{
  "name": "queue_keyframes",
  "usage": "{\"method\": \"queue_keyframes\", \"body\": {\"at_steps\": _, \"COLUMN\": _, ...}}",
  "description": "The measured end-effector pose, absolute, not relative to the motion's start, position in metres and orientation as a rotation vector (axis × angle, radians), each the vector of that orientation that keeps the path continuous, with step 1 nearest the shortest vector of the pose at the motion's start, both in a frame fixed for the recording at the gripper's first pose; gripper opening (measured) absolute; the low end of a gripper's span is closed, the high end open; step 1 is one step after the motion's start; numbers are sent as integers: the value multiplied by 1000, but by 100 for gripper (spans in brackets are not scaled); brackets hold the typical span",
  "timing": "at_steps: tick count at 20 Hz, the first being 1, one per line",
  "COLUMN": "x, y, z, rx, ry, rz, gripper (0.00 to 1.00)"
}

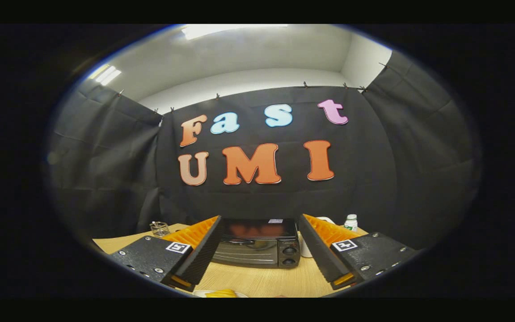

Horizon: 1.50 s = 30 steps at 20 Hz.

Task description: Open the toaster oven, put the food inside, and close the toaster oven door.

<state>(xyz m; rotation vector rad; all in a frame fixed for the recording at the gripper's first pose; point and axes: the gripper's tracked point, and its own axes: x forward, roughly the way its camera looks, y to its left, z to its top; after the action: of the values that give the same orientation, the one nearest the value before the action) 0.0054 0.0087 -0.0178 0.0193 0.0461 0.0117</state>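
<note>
Gripper [257, 241]: fingers spread wide, holding nothing
Toaster oven [257, 243]: on the wooden table [257, 279], beyond the fingers, framed between them — door shut, front and knobs facing the gripper, long axis crosswise
Food [221, 293]: yellow piece on the table, nearest the camera — shape unclear
Bottle [351, 222]: behind the right finger

1. We see black cloth [365, 179] hung as the booth's far wall, with more panels on the left and right sides, clipped along the top edge.
2. Above the cloth, a pale grey room wall [248, 82] and ceiling.
3. Ceiling light panels [226, 29] glow far above; another light [105, 74] sits upper left.
4. Near us, a light wooden table [257, 279].
</note>
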Motion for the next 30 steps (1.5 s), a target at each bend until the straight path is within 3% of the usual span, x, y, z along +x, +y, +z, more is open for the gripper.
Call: {"method": "queue_keyframes", "body": {"at_steps": 30, "x": 55, "y": 57, "z": -87, "rx": 39, "ry": 153, "rz": 42, "gripper": 99}}
